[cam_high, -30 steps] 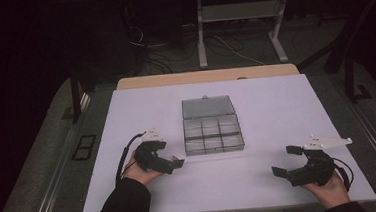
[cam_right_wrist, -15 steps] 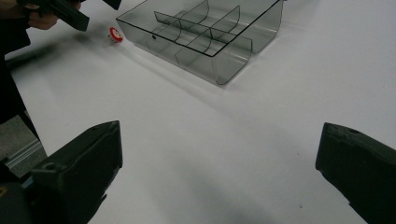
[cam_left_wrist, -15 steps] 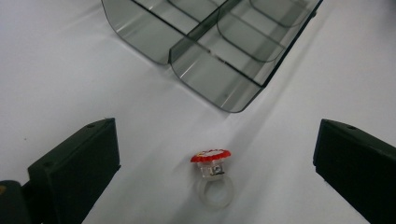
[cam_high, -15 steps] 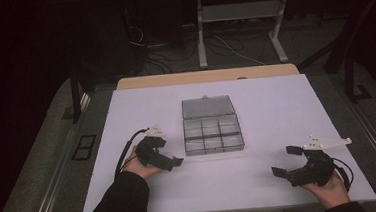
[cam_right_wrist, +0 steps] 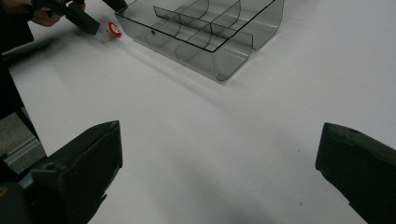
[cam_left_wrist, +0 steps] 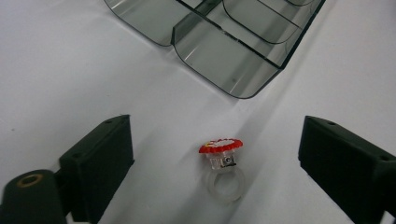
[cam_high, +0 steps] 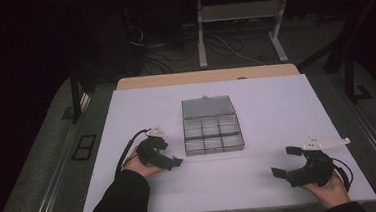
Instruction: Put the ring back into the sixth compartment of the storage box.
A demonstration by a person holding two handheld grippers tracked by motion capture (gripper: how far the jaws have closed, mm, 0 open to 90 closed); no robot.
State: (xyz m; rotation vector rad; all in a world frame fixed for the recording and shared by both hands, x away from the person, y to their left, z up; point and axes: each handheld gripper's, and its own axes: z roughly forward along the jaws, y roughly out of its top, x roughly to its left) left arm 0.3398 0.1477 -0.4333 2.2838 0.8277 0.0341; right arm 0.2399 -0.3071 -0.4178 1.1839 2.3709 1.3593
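Observation:
A toy ring [cam_left_wrist: 223, 163] with a clear band and a red-and-white top lies on the white table [cam_high: 276, 105], just in front of the near left corner of a clear grey compartment box [cam_high: 211, 127]. My left gripper [cam_high: 171, 152] straddles the ring. Its jaws [cam_left_wrist: 219, 140] have just been closing, but both pads still stand well clear of the ring. The right gripper view looks across to the ring [cam_right_wrist: 112, 30] and the box [cam_right_wrist: 205, 32]. My right gripper [cam_high: 286, 161] rests open at the near right of the table, with bare table between its jaws [cam_right_wrist: 219, 154].
The box's lid [cam_high: 207, 106] lies open flat on the far side, and the compartments look empty. A wooden strip [cam_high: 209, 76] edges the table's far side. Beyond it are metal stand legs [cam_high: 202, 45] and cables on a dark floor.
The left gripper has shifted very slightly beside the box's corner. The right gripper has not moved.

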